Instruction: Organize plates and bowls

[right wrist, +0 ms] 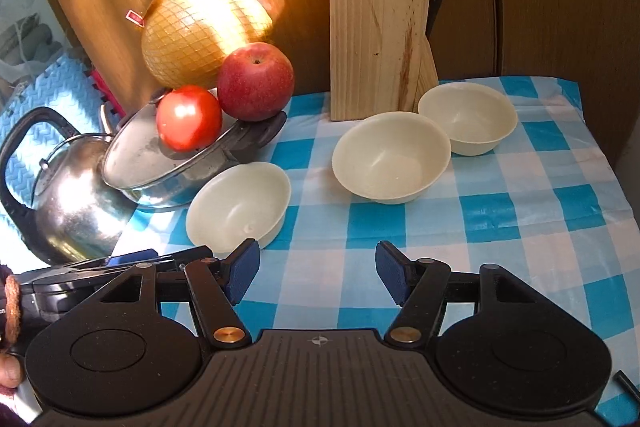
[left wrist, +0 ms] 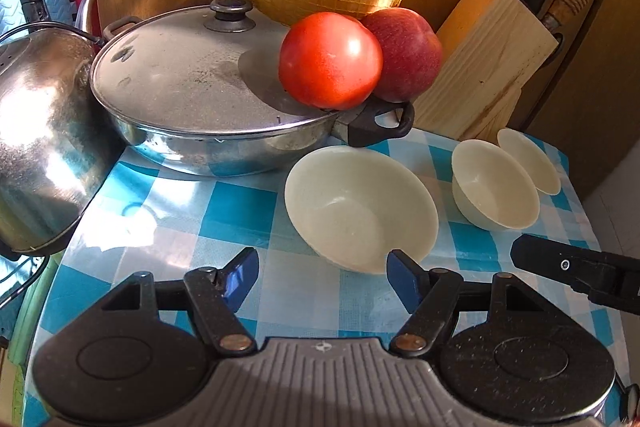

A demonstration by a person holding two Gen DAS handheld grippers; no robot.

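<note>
Left gripper [left wrist: 322,277] agape, bowl [left wrist: 360,207] just ahead

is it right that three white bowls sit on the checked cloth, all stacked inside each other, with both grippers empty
Not quite. The three bowls stand apart in a row on the checked cloth, not stacked; the right wrist view shows it. Both the left gripper and the right gripper are empty.

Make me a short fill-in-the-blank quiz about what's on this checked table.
1. The number of cream bowls on the blue checked cloth is ___.
2. The red tomato rests on the steel pan's ___.
3. The pale wooden block holds ___.
4. Each tool's jaws, left and right, stand ___.

Missing words: three; lid; knives; open
</note>
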